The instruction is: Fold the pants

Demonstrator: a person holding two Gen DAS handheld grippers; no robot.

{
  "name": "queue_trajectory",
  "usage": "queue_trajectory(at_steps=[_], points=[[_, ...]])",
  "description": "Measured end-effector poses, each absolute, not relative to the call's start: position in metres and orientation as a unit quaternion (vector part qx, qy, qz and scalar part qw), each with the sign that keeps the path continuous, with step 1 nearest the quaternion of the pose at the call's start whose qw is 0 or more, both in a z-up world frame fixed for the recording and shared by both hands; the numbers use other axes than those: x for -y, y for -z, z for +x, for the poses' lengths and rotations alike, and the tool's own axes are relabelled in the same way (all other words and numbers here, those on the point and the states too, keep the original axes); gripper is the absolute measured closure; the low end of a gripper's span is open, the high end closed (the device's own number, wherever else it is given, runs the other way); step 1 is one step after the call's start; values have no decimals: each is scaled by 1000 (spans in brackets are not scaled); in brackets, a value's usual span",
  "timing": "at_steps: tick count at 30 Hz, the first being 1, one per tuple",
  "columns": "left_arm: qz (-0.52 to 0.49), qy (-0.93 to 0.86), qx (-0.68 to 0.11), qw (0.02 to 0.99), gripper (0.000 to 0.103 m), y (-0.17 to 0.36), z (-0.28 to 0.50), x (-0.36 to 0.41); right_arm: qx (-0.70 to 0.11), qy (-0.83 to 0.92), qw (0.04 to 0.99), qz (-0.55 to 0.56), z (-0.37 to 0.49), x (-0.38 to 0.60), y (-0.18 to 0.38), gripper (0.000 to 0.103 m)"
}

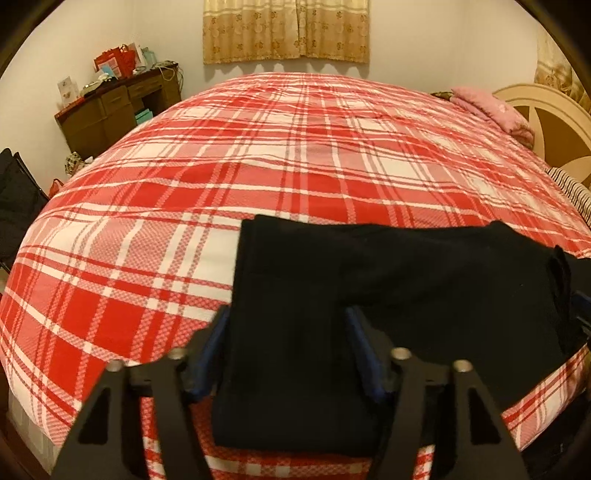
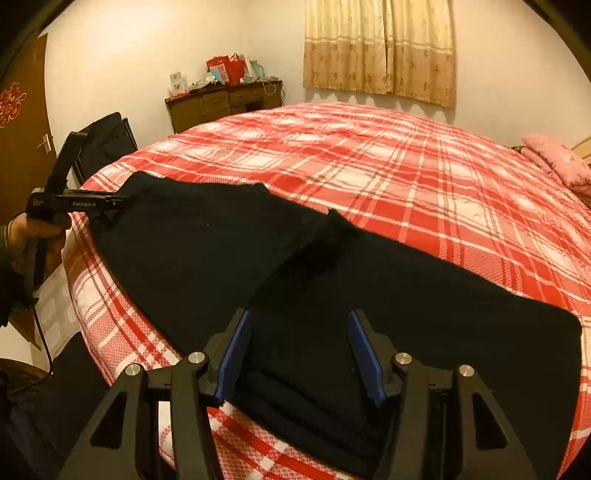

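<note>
Black pants (image 1: 369,280) lie flat along the near edge of a bed with a red and white plaid cover (image 1: 258,166). In the left wrist view my left gripper (image 1: 286,314) is open, its blue pads either side of the pants' left end. In the right wrist view my right gripper (image 2: 299,317) is open over the pants (image 2: 221,251) near their right part, just above the cloth. The left gripper (image 2: 110,206) also shows there at the pants' far left end. The right gripper's tip shows at the right edge of the left view (image 1: 580,310).
A brown desk (image 2: 225,103) with red bags stands against the far wall. A pink pillow (image 2: 557,162) and a headboard (image 1: 554,122) are at the bed's right end. A black chair (image 2: 107,144) stands at the bed's left. Curtains (image 1: 286,31) hang on the far wall.
</note>
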State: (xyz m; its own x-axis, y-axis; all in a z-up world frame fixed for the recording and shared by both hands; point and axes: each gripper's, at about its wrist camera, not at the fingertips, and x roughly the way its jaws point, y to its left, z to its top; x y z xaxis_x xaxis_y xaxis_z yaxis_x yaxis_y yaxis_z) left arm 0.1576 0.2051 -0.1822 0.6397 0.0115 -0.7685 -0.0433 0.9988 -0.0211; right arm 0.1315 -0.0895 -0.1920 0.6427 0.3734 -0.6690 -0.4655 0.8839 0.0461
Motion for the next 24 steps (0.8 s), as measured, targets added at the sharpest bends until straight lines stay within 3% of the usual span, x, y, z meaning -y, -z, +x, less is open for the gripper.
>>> queue_trajectory(at_steps=[4,8,14,24], points=[[-22,-2,-426,905,65,178,153,-206,-343,-233,908,-57,128,92,188,46],[-5,-15,-422,907,74,169,147,-196,-333,-229,913,-59,126,92,183,46],[9,-3,-409,913,80,152,139,-185,-330,-225,914,-65,126,91,180,46],[-5,78,-366,927,81,96,123,-146,-324,-207,918,-96,115,101,154,46]])
